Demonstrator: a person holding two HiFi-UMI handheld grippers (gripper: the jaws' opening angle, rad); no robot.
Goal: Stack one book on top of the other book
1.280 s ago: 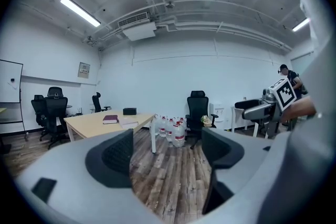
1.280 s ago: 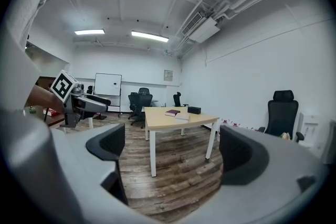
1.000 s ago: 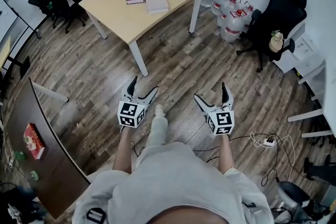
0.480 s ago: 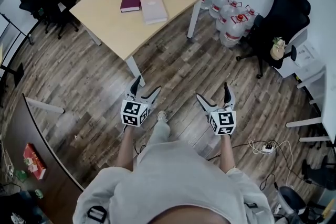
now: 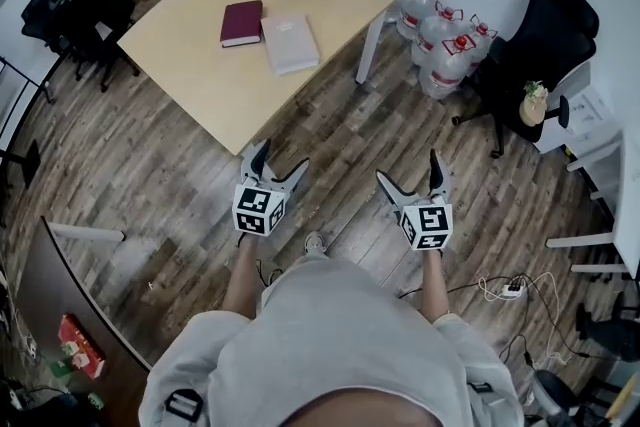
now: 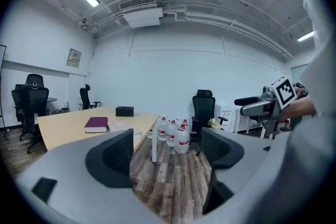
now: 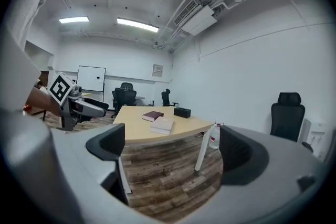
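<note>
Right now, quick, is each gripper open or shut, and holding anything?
Left gripper: jaws open, nothing between them.
Right gripper: jaws open, nothing between them.

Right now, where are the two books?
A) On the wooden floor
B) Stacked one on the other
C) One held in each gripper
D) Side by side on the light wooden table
D: the dark red hardcover book and the pale pink book lie flat beside each other on the light wooden table, while the left gripper and right gripper are open and empty.
</note>
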